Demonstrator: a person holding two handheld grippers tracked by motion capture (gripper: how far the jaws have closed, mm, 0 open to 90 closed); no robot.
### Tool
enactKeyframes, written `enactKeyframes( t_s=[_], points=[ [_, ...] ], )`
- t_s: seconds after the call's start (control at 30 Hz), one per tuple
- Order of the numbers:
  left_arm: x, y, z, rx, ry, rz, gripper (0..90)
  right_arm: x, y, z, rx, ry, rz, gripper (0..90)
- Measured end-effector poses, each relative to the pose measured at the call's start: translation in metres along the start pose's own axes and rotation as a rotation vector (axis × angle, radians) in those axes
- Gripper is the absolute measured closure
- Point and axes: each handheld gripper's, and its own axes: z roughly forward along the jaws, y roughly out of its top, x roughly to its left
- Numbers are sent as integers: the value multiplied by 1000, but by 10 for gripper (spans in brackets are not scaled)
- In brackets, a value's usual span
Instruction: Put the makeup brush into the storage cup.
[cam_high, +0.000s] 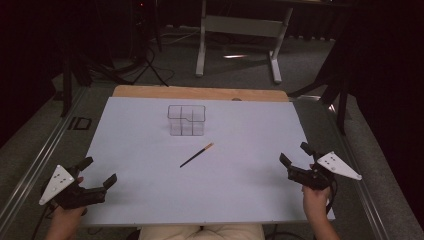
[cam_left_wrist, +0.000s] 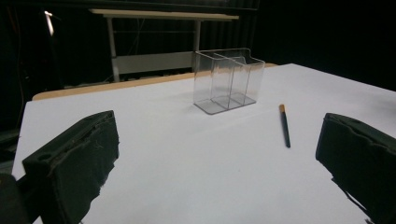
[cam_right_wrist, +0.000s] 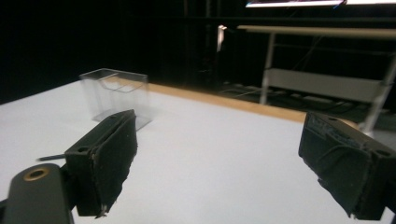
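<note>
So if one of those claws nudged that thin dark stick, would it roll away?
Probably, somewhat. The stick looks slim, straight and stiff, lying flat on the smooth white table, so a sideways push may roll it. It seems light, and being so thin it could slip between wide pads.

Readable text: none can be made out.
Labels, brands: none are seen on any object.
Numbers, signs: none can be read.
</note>
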Motion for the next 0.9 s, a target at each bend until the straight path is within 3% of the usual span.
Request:
enactKeyframes(
  t_s=[0.23, 0.37, 0.43, 0.63, 0.73, 0.83, 0.9],
  points=[
    [3, -2, -2, -8, 6, -34, 1, 4, 2, 4, -42, -4, -23, 118],
    [2, 0, -1, -3, -4, -66, 1, 4, 0, 5, -17, 14, -34, 118],
    [1, 3, -2, -6, 15, -79, 1, 4, -1, 4, -19, 22, -29, 118],
    [-4, 11, -3, 91, -14, -68, 1, 4, -1, 5, -16, 29, -17, 117],
    [-7, 14, -1, 117, -33, -91, 1, 4, -1, 5, -15, 37, -17, 117],
    [-12, 16, 1, 179, 15, -56, 1, 5, 0, 6, -15, 42, -18, 117],
    [-10, 16, 4, 210, -28, -89, 1, 6, 0, 7, -18, 43, -18, 118]
  ],
)
